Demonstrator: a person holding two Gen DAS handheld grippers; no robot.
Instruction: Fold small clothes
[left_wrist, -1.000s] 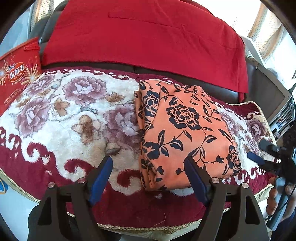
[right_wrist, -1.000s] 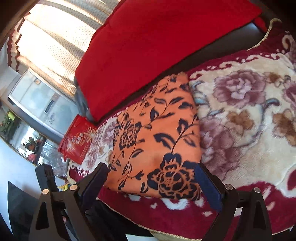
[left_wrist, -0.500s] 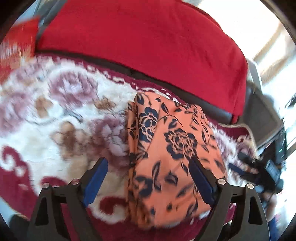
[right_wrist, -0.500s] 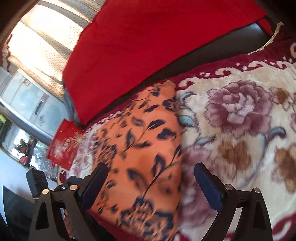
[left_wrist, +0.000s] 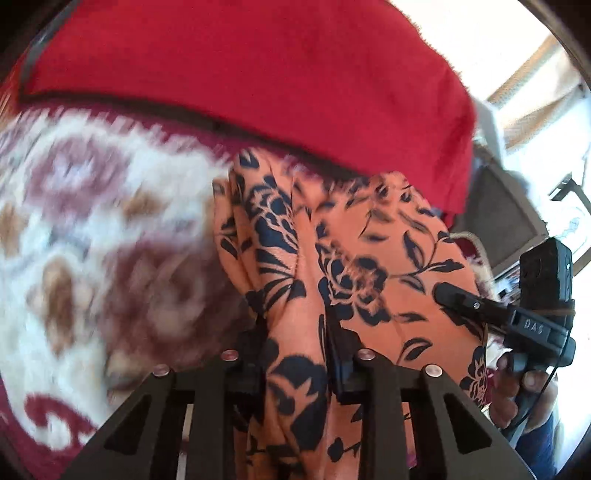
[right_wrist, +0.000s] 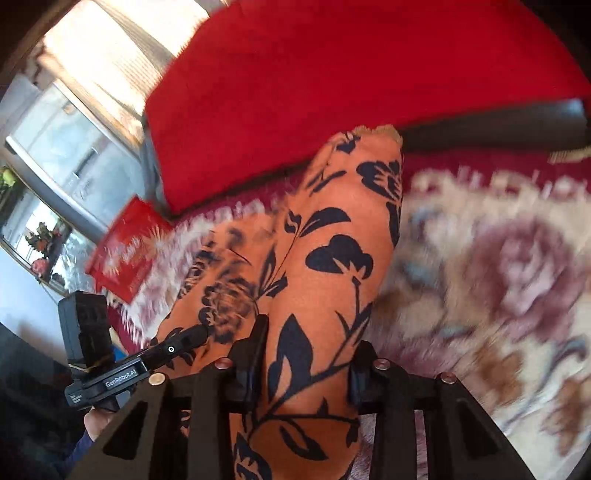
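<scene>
Both tools are clamped on the same orange garment with the dark navy flower print. In the left wrist view the left tool sits at the bottom centre of the frame, and its jaws have just been closing, with a bunched fold of the orange fabric pinched between them. The cloth runs up from there toward the middle of the frame and spreads out to the right. Over at the right edge you can see the right tool poking into the garment's far side, with a hand wrapped around its grip below.

Right wrist view, same story: the right tool's jaws have just been closing too, and a thick roll of the orange fabric fills the gap between them at bottom centre. The left tool shows at lower left, its tip against the cloth.

The garment lies on a plush floral blanket, cream with mauve roses and a maroon border, which is pretty motion-blurred in both views. Behind it, across the top of both frames, a red cloth is draped over a dark sofa back. A red printed bag sits at the left in the right wrist view, in front of a bright window.
</scene>
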